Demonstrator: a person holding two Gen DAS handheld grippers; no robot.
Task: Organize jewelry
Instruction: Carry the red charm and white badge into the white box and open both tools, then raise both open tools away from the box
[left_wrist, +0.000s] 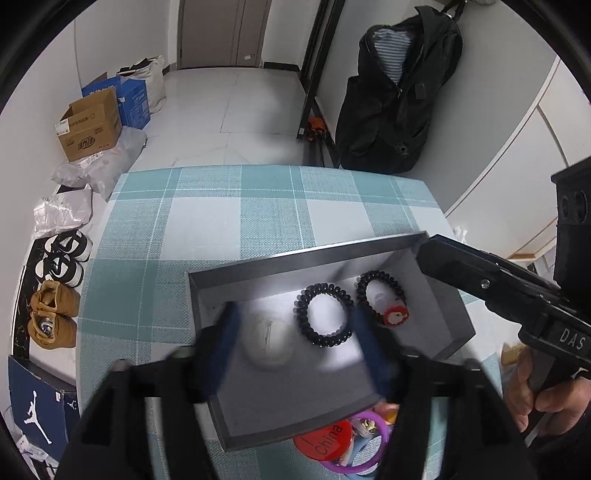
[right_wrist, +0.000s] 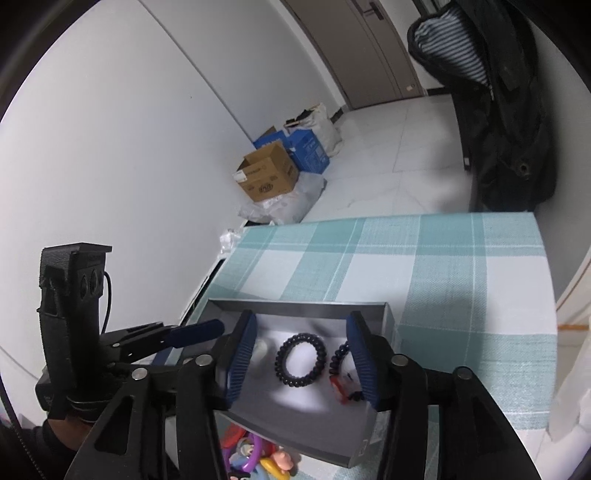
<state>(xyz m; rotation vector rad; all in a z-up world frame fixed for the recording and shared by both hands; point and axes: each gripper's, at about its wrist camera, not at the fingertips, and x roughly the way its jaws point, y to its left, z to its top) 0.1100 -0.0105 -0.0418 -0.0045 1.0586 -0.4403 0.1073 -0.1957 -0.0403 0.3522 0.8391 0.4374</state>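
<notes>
A shallow grey box (left_wrist: 295, 260) (right_wrist: 295, 304) lies on the checked tablecloth. Inside it lie a black spiral hair tie (left_wrist: 324, 314) (right_wrist: 301, 359), a black beaded bracelet with a red charm (left_wrist: 384, 297) (right_wrist: 341, 363), and a pale round item (left_wrist: 267, 343) (right_wrist: 260, 349). My left gripper (left_wrist: 295, 345) hovers open and empty over the box; it also shows in the right wrist view (right_wrist: 201, 332). My right gripper (right_wrist: 301, 354) is open and empty over the box; it also shows in the left wrist view (left_wrist: 430, 245). A pile of colourful trinkets (left_wrist: 351, 439) (right_wrist: 255, 458) lies by the box's near side.
The teal checked table (left_wrist: 229, 206) (right_wrist: 461, 280) ends at a white wall on the right. A black coat (left_wrist: 391, 96) hangs beyond the far edge. Cardboard boxes (left_wrist: 90, 123), bags and shoes (left_wrist: 55, 310) lie on the floor to the left.
</notes>
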